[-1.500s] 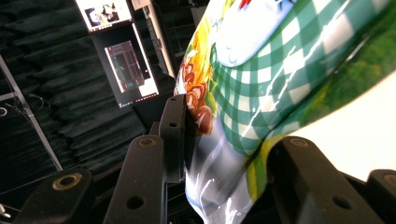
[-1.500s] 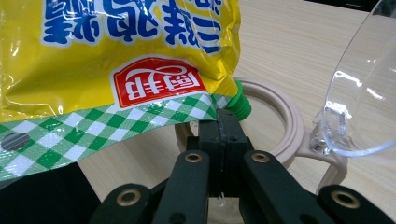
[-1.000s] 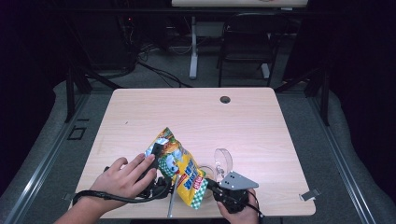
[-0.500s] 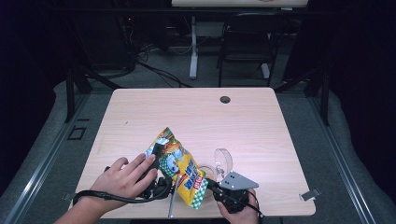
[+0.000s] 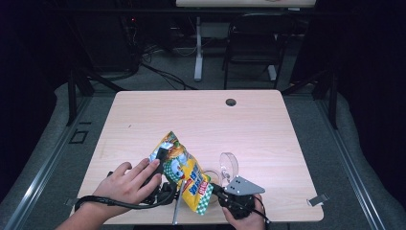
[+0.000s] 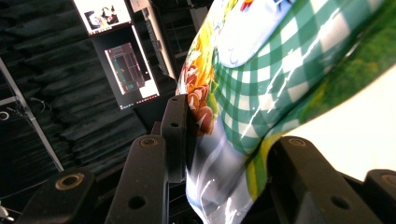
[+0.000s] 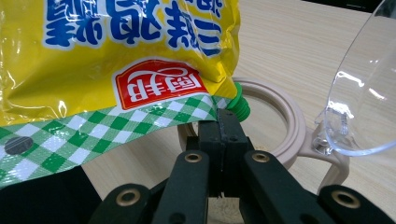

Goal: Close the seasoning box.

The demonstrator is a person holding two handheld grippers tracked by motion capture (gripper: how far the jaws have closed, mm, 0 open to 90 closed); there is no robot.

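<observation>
We're clamping the snack bag (image 5: 184, 173) body in the left gripper (image 6: 224, 154), jaws half-open around it; right gripper (image 7: 223, 122) is pinching its checked seal fully closed, over the container (image 7: 280, 121). Uneven pull risks tearing, spilling across the table (image 5: 268, 124).

My far half of the table (image 5: 201, 115) lies bare for passing. Near me, the snack bag (image 5: 184, 172) and the clear-lidded container (image 5: 229, 166) block 1 corner.
</observation>
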